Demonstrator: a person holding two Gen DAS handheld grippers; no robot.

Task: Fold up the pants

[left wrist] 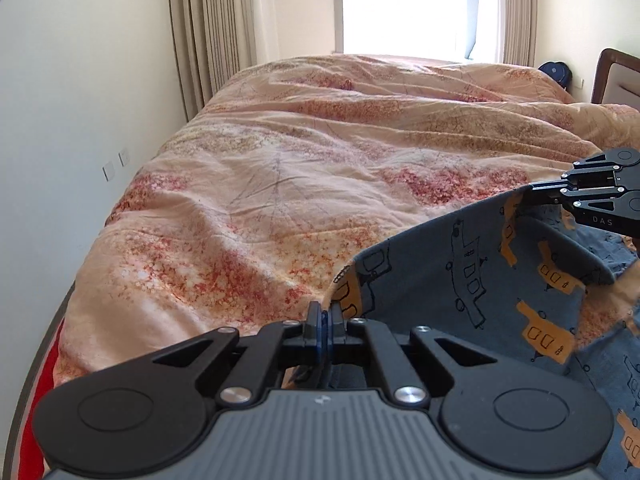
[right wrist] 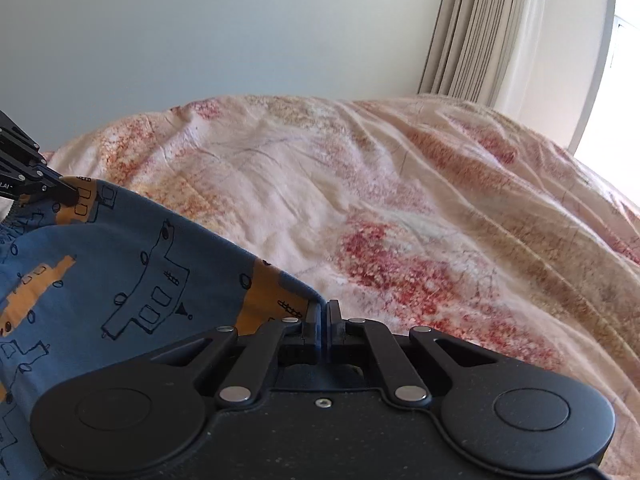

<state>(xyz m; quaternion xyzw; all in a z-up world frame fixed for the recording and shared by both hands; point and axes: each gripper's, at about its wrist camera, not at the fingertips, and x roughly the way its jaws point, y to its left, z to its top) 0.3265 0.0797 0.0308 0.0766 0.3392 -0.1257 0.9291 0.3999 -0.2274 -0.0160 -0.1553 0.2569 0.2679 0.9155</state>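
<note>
The pants (left wrist: 460, 272) are blue cloth printed with orange and outlined vehicles, lifted above the bed. My left gripper (left wrist: 326, 312) is shut on one corner of their upper edge. At the right of the left wrist view, my right gripper (left wrist: 536, 192) pinches the far corner of the same edge. In the right wrist view the pants (right wrist: 120, 280) hang to the left, and the right gripper (right wrist: 323, 312) is shut on their corner. There the left gripper (right wrist: 66, 196) holds the opposite corner at the far left. The edge sags between the two grips.
A rumpled peach and red floral quilt (left wrist: 280, 180) covers the bed (right wrist: 400, 220) beneath and beyond the pants. Beige curtains (left wrist: 216, 20) and a bright window (left wrist: 400, 4) stand behind it. A headboard (left wrist: 616, 76) rises at the right, and a white wall (left wrist: 80, 100) runs along the left.
</note>
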